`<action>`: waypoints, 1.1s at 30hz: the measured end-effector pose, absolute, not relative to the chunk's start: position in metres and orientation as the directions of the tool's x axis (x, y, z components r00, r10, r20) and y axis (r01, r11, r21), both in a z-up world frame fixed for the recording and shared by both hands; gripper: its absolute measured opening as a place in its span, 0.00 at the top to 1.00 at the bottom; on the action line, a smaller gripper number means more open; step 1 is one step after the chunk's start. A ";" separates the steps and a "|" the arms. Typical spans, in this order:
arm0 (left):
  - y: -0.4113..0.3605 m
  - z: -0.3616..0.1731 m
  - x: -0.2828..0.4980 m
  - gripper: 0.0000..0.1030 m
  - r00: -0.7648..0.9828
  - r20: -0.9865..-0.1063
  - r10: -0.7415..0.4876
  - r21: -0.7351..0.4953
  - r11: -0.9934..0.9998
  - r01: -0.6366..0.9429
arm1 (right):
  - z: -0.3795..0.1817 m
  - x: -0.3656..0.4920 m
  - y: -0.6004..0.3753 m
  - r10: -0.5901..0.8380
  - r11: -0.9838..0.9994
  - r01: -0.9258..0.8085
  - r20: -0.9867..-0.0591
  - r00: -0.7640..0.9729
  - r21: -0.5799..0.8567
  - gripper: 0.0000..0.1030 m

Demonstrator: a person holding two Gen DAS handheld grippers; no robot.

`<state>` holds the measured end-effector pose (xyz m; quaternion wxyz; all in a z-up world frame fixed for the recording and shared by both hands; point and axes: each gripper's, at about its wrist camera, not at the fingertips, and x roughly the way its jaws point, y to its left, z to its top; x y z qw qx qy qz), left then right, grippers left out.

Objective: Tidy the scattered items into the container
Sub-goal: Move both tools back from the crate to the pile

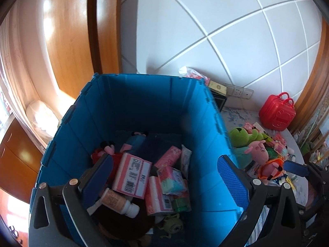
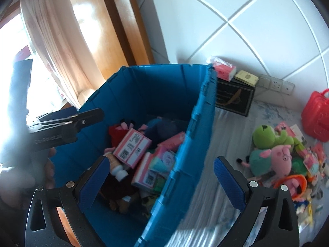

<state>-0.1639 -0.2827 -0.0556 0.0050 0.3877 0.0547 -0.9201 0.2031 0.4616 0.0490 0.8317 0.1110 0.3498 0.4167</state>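
The blue crate (image 1: 207,135) holds several packs, a pink barcode box (image 1: 131,177), a white-capped bottle (image 1: 119,202) and plush toys. My left gripper (image 1: 166,177) hangs open above the crate's inside, with nothing between its pads. My right gripper (image 2: 162,183) is also open and empty, and straddles the crate's right wall (image 2: 195,135). On the patterned surface to the right lie a green plush (image 2: 269,138), a pink pig plush (image 2: 281,158) and a heap of small packs and toys (image 2: 308,164). One blue pad of the right gripper's fingers (image 1: 296,167) shows above that heap.
A red toy case (image 2: 316,121) stands at the far right. Behind the crate are a black box (image 2: 234,98) with a pink tissue pack (image 2: 224,70) on top, and wall sockets (image 2: 275,84). A curtain (image 2: 51,47) and wooden frame rise on the left. A hand (image 2: 49,164) holds the left tool.
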 end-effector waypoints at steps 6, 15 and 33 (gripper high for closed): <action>-0.209 -0.051 -0.152 0.00 -0.692 -0.717 0.081 -0.077 -0.996 -0.036 | 0.026 0.201 0.411 0.759 0.646 -0.589 -0.489 0.430 0.486 0.00; -0.105 -0.051 -0.142 0.00 -0.675 -0.725 0.137 -0.072 -0.990 -0.123 | -0.024 0.211 0.312 0.704 0.708 -0.525 -0.534 0.469 0.472 0.00; 0.069 -0.126 -0.143 0.00 -0.565 -0.803 0.189 -0.055 -0.968 -0.245 | -0.179 0.236 0.113 0.592 0.805 -0.283 -0.673 0.442 0.522 0.00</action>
